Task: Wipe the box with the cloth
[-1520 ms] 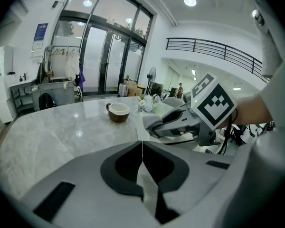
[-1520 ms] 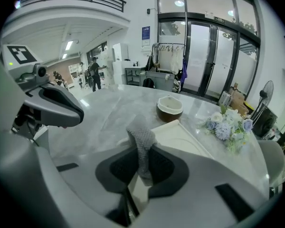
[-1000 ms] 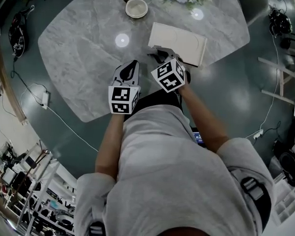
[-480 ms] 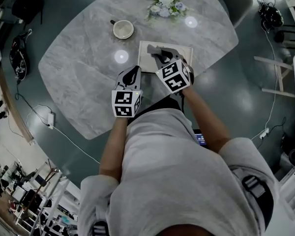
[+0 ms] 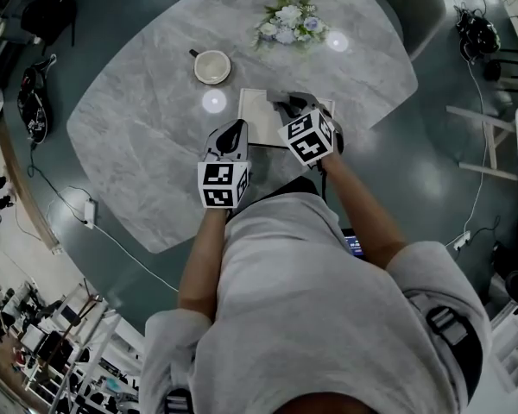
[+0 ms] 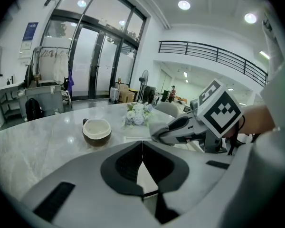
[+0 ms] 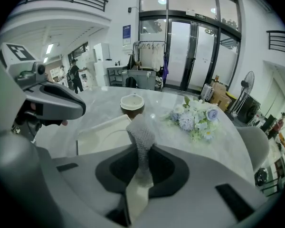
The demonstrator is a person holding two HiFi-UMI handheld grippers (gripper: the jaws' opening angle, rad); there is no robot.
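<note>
A flat white box [image 5: 257, 116] lies on the marble table [image 5: 147, 119], and it also shows in the right gripper view [image 7: 102, 133]. My right gripper [image 5: 291, 105] hangs over the box's right part, shut on a grey knitted cloth [image 7: 141, 137] that sticks up between the jaws. The cloth's tip [image 6: 157, 129] is visible in the left gripper view too. My left gripper [image 5: 232, 130] is at the box's near left corner. Its jaws meet in a thin line with nothing between them [image 6: 142, 150].
A cup [image 5: 211, 65] stands beyond the box to the left, also seen in the right gripper view [image 7: 132, 103]. A bunch of pale flowers [image 5: 290, 22] lies at the far side. The table's edge runs close in front of the person. Cables and furniture ring the floor.
The right gripper with the cloth has moved from the box's near edge to over its right part. The left gripper keeps its place beside it. The head view has shifted.
</note>
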